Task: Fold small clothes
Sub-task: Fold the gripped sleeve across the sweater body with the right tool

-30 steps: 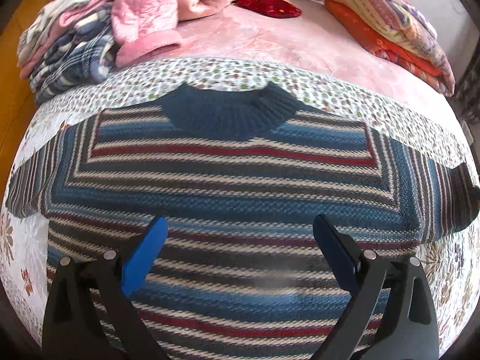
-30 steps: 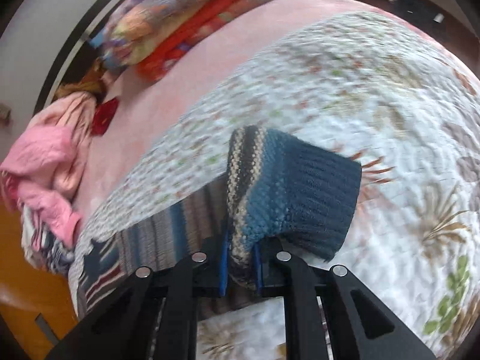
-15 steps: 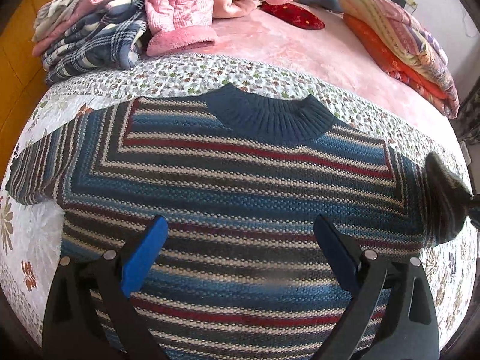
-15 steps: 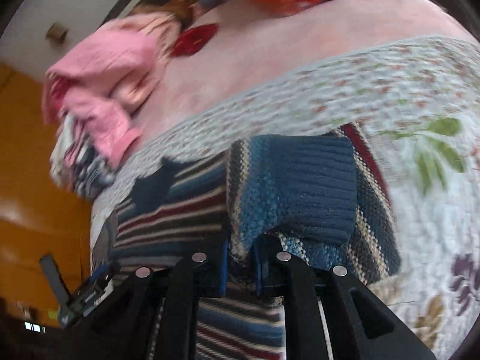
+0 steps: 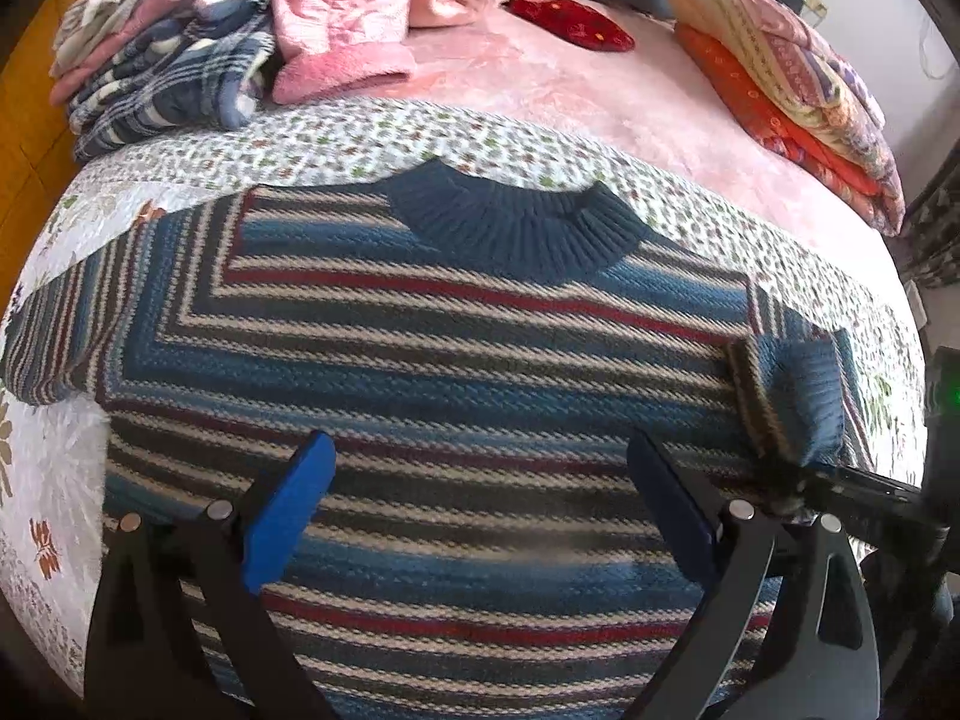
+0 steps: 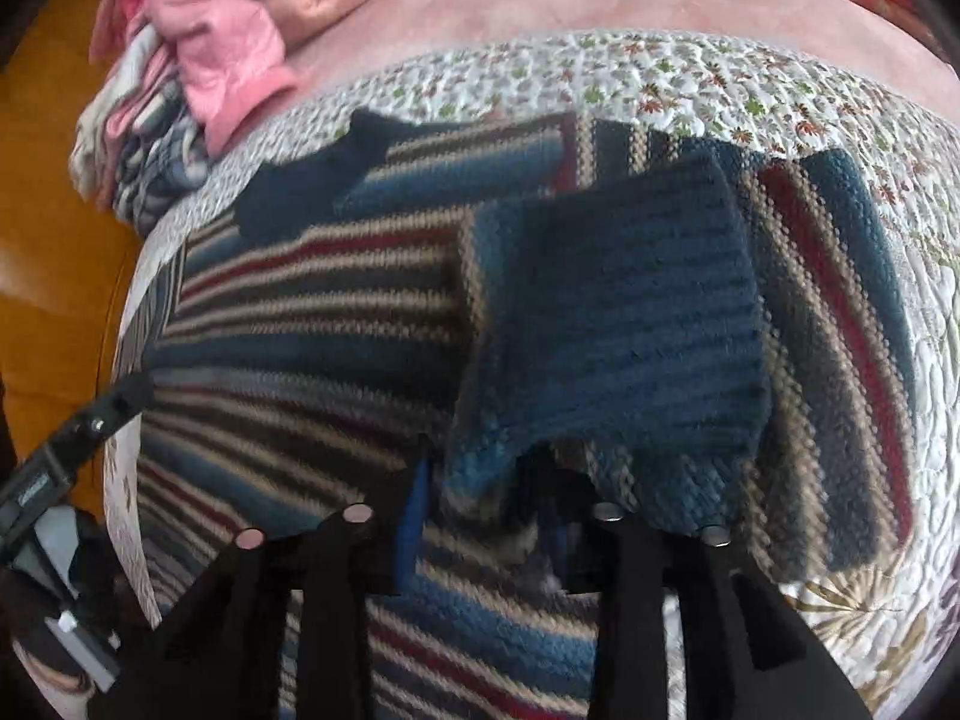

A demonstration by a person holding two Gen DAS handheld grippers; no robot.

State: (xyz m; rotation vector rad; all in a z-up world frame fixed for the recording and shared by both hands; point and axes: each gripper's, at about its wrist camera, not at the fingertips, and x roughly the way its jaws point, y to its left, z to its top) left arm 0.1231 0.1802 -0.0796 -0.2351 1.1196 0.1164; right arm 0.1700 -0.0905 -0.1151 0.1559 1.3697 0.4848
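The left gripper (image 5: pixel 474 498) hangs low over the lower body of the striped sweater (image 5: pixel 456 372), its blue-padded fingers (image 5: pixel 288 510) spread wide with nothing between them. The right gripper (image 6: pixel 486 516) is pinched onto the sweater's sleeve cuff (image 6: pixel 624 324) — the ribbed navy cuff stands up out of the closed jaws and is carried over the right side of the sweater's chest, the sleeve doubled back on itself. In the left wrist view that same cuff (image 5: pixel 804 396) shows at the sweater's right edge, with the right gripper's black body (image 5: pixel 870 498) just beside it. The sweater lies flat and face up on a white quilt with a small floral print (image 5: pixel 336 144), spread across the near part of the bed; its other sleeve (image 5: pixel 42 354) is extended flat toward the left edge of the quilt. The navy ribbed collar (image 5: pixel 516 222) points toward the far side, close to the quilt's far edge. Beyond the quilt is a pink blanket (image 5: pixel 540 96). At the far left corner sits a loose pile of clothes — pink padded items (image 5: pixel 342 24) on top of a blue plaid garment (image 5: pixel 168 84). A red patterned piece (image 5: pixel 570 24) lies on the pink blanket further back. Along the far right edge rests a stack of folded bedding in orange and pale prints (image 5: pixel 798 78).
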